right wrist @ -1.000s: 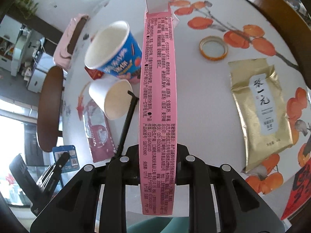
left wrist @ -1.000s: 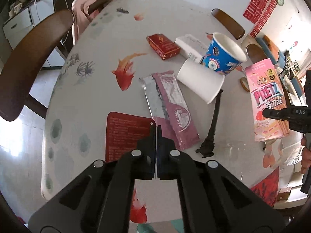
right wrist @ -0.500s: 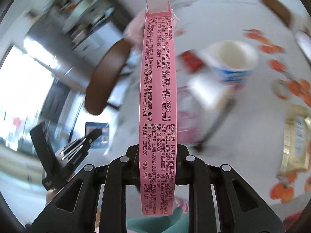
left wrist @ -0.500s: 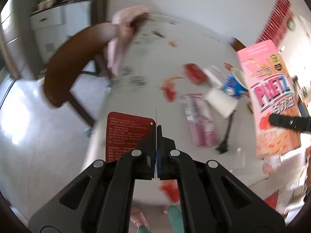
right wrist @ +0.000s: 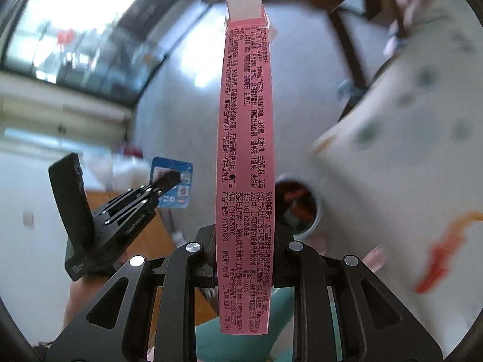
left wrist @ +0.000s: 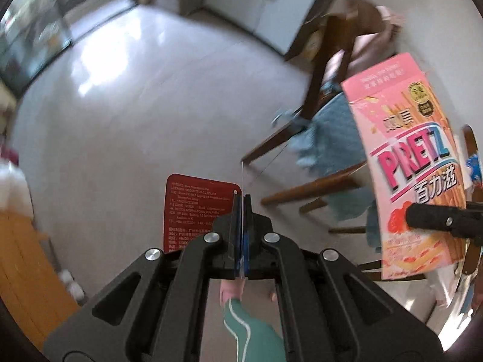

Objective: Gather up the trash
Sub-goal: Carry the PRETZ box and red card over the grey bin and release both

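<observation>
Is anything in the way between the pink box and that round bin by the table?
Nothing visible is. The pink box, pinched in the right tongs, hangs in open air; the round bin shows right behind it, beside the table.

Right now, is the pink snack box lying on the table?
No, the pink snack box is held off the table, clamped between the two sides of the right tool.
</observation>
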### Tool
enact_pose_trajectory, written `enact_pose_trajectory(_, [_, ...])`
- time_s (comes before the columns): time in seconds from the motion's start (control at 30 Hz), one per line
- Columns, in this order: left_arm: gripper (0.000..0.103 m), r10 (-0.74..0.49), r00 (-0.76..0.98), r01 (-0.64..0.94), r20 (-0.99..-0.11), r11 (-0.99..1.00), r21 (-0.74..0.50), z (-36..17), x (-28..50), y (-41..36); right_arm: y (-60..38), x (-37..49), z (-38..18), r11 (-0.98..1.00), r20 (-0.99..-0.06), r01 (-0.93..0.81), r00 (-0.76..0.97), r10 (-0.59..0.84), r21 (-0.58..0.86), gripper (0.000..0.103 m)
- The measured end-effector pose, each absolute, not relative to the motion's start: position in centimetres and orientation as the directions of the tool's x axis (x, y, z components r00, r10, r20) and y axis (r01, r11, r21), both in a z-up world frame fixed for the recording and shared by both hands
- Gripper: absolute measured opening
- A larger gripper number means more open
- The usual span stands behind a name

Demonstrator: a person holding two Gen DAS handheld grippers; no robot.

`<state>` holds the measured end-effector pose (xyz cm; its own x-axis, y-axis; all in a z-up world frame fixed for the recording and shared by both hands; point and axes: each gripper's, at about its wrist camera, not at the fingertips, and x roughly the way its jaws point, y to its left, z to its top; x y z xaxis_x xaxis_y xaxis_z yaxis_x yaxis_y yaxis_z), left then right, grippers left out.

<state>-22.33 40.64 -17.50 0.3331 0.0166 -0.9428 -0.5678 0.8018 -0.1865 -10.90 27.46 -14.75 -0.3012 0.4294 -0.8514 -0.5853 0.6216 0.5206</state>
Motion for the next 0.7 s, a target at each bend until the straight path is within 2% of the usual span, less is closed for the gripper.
enact_pose_trajectory(0.27, [0.000,-0.126,0.181,-0.611,-0.976,0.763,-0.211,-31.1,-24.5,41.7,32.6,-14.5,-30.3,0.676,-0.876,-0.579,-0.426,0.226,0.456,0.023])
enact_pose_trajectory(0.53, [0.000,-0.245,0.139,-0.587,-0.960,0.760,-0.279,-45.3,-22.1,41.2,33.9,-14.3,-45.8,0.771,-0.867,-0.489,-0.472,0.158,0.407,0.023])
enact_pose_trajectory(0.6, [0.000,-0.235,0.116,-0.596,-0.965,0.761,-0.257,-47.7,-21.7,40.4,33.9,-13.9,-49.4,0.791,-0.868,-0.470,-0.473,0.150,0.392,0.025])
enact_pose_trajectory(0.63, [0.009,-0.230,0.114,-0.598,-0.967,0.761,-0.251,-48.7,-22.0,40.3,33.8,-13.9,-50.8,0.797,-0.863,-0.460,-0.483,0.146,0.392,0.026])
enact_pose_trajectory(0.67, [0.036,-0.226,0.099,-0.607,-0.969,0.758,-0.239,-50.2,-21.9,40.3,33.8,-13.8,-52.1,0.805,-0.857,-0.448,-0.496,0.138,0.389,0.034])
enact_pose_trajectory(0.7, [0.047,-0.227,0.088,-0.610,-0.970,0.757,-0.233,-51.0,-22.3,40.3,33.8,-13.9,-53.2,0.811,-0.857,-0.445,-0.499,0.127,0.380,0.051])
